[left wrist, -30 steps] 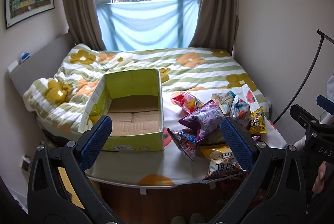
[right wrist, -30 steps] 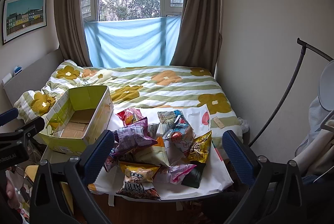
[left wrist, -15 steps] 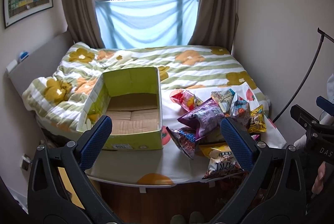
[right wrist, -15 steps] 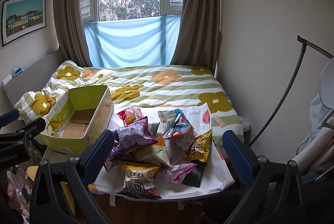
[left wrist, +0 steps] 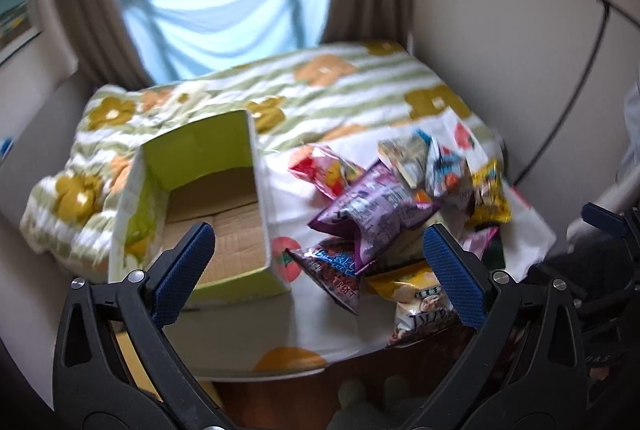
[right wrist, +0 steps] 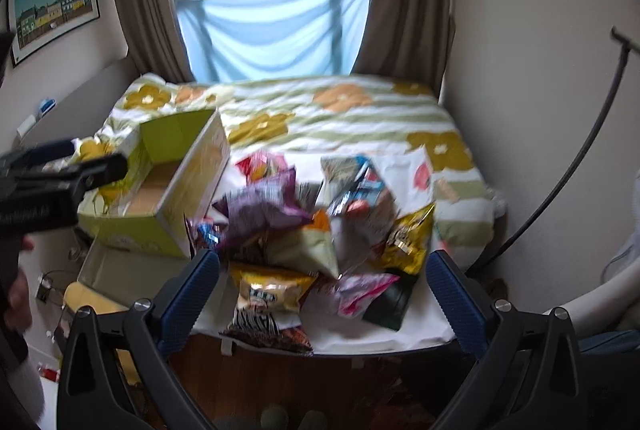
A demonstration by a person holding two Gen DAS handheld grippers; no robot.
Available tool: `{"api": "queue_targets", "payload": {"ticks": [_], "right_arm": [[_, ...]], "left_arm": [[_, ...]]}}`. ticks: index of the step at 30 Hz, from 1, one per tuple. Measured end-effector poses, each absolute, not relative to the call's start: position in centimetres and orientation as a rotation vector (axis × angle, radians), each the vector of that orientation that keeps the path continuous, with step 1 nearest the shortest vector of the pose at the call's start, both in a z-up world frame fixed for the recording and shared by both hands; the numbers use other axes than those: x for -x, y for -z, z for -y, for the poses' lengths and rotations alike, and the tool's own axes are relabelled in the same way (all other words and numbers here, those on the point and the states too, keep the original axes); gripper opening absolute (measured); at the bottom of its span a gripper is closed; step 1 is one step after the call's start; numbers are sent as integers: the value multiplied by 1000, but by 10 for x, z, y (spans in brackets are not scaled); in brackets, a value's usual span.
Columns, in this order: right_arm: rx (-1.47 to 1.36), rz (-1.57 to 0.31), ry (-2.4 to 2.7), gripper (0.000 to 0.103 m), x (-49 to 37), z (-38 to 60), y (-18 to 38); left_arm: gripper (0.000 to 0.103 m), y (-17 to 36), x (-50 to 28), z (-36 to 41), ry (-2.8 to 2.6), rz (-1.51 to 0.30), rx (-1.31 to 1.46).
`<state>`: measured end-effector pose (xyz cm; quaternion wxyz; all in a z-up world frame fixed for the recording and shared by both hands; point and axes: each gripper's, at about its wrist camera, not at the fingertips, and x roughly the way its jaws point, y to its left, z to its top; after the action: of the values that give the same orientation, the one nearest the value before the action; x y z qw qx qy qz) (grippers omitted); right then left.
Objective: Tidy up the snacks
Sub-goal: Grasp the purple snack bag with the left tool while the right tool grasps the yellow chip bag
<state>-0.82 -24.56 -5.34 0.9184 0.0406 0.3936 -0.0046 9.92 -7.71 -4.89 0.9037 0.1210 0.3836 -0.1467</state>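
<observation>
On the left we see an open green cardboard box [left wrist: 208, 205] sitting on the bed [left wrist: 360, 89], its brown floor bare. We hold our left gripper [left wrist: 316, 274] above the near edge of the bed, its blue fingers [left wrist: 182, 272] spread wide with nothing between them. Just right of the box lies the heap of snack bags: a purple bag [left wrist: 370, 207] on top, a red bag [left wrist: 324, 169] behind it, a yellow bag [left wrist: 490, 193] at the far right. Our right gripper [right wrist: 322, 292] hangs over the pile's near side, likewise spread apart and empty, with a yellow-and-white chip bag [right wrist: 268, 290] closest to it.
</observation>
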Motion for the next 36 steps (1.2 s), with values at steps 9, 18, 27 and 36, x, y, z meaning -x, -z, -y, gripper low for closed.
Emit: {"api": "queue_targets", "payload": {"ticks": [9,18,27,36], "right_arm": [[-147,-966,-17,103,-17,232,116],[-147,-1105,-5,103,-47,194,169],[-191,-1219,61,85,-70,182,207],[-228,-1256,93,72,-83,182,225]], "left_arm": [[103,107,-173,117,583,-973,-509],[103,164,-214,150,796,-1095,-644],[103,204,-234,175,889,-1156,-733],[92,226,-246,177,941,-1228,-722]]}}
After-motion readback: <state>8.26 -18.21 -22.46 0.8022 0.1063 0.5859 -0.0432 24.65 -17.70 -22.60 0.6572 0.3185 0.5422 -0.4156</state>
